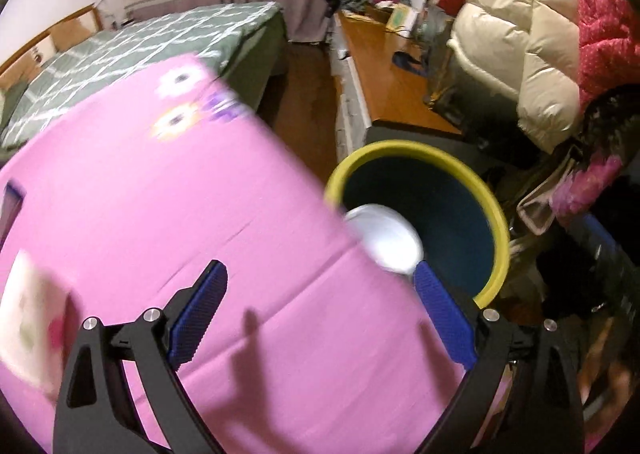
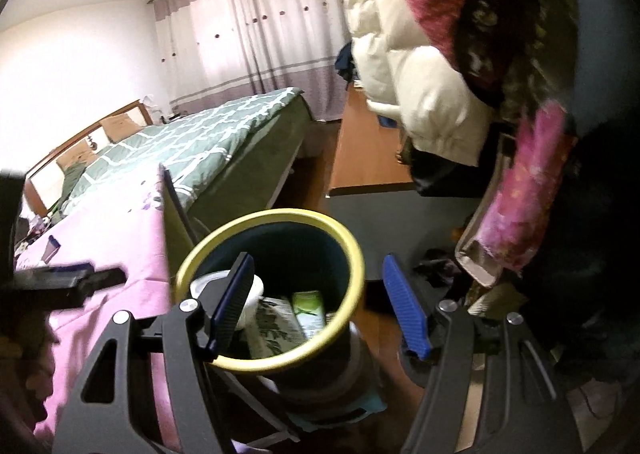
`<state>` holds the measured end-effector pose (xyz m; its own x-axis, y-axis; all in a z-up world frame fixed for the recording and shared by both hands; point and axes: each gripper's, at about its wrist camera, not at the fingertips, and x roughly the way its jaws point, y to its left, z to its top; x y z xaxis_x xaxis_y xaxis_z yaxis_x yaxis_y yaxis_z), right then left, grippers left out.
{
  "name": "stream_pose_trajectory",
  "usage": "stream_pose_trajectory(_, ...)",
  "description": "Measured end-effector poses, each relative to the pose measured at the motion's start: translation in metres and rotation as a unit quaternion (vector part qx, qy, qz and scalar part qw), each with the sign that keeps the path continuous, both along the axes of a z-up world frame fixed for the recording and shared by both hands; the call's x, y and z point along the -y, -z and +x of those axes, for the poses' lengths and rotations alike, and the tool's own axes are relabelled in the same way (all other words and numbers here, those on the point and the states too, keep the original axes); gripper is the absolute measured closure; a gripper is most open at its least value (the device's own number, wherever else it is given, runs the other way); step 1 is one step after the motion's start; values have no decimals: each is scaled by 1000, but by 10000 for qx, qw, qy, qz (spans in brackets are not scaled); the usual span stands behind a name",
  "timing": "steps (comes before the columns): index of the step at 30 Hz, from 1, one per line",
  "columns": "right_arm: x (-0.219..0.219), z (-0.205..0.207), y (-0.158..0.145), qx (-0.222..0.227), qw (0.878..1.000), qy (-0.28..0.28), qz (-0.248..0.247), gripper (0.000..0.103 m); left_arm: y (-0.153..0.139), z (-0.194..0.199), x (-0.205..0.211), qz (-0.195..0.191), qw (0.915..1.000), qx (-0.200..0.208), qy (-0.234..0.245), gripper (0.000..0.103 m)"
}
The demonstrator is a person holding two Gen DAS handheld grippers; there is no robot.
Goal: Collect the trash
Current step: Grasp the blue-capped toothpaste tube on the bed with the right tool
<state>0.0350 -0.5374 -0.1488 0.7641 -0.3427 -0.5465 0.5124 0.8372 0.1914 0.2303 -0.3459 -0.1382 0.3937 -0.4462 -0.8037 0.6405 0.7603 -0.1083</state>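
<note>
A dark bin with a yellow rim (image 1: 498,214) stands beside the pink-covered table (image 1: 200,234). A white round bowl-like piece (image 1: 384,238) is at the bin's mouth, just past my left gripper's right fingertip. My left gripper (image 1: 320,286) is open and empty above the table's edge. In the right wrist view the bin (image 2: 352,250) holds the white piece (image 2: 254,294) and green packets (image 2: 308,308). My right gripper (image 2: 320,290) is open and empty right above the bin's mouth. The left gripper (image 2: 72,278) shows blurred at the left.
A blurred white and pink wrapper (image 1: 32,318) lies on the table's left. A bed with a green quilt (image 1: 140,50) is behind. A wooden desk (image 1: 392,82) and hanging puffy coats (image 1: 520,34) fill the right side.
</note>
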Motion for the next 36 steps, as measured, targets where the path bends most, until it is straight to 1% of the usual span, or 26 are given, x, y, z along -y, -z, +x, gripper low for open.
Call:
stream_pose_trajectory(4,-21,9,-9,17,9997,-189,-170,38,14,12,-59,70,9987,-127,-495,10)
stream_pose_trajectory(6,-30,14,-14,17,9994,-276,-230,38,21,22,-81,13,9972,-263,-694,10)
stream_pose_trajectory(7,-36,17,-17,12,9991,-313,-288,38,21,26,-91,-89,9970,-249,-732,10)
stream_pose_trajectory(10,-51,27,-25,19,9981,-436,-431,37,20,36,-113,6,9952,-105,-976,10)
stream_pose_trajectory(13,-66,41,-31,4,9965,-615,-560,36,24,52,-140,-1,9920,-160,-1250,10)
stream_pose_trajectory(15,-76,53,-34,-9,9951,-765,-629,36,24,62,-163,-12,9895,-124,-1443,10)
stream_pose_trajectory(16,-82,62,-36,-18,9939,-865,-687,36,23,66,-168,-32,9880,-126,-1536,10)
stream_pose_trajectory(17,-88,69,-38,-16,9929,-942,-732,36,23,71,-181,-78,9861,-149,-1656,10)
stream_pose_trajectory(21,-112,106,-47,29,9878,-1362,-748,36,23,90,-227,-176,9775,-140,-2096,10)
stream_pose_trajectory(24,-134,140,-58,75,9821,-1733,-732,36,21,101,-261,-290,9718,-118,-2337,10)
stream_pose_trajectory(26,-153,169,-68,111,9768,-1992,-784,36,16,108,-281,-331,9677,-14,-2499,10)
stream_pose_trajectory(28,-170,196,-75,114,9713,-2273,-697,36,15,114,-298,-368,9637,51,-2644,10)
stream_pose_trajectory(29,-177,208,-78,103,9687,-2387,-681,36,15,121,-310,-432,9601,52,-2761,10)
stream_pose_trajectory(32,-207,251,-83,-8,9597,-2702,-771,36,16,134,-337,-589,9523,-21,-2994,10)
stream_pose_trajectory(33,-221,269,-84,-69,9548,-2866,-782,36,16,138,-346,-658,9492,-16,-3078,10)
stream_pose_trajectory(36,-247,305,-82,-251,9440,-3209,-721,36,16,142,-357,-632,9434,120,-3253,10)
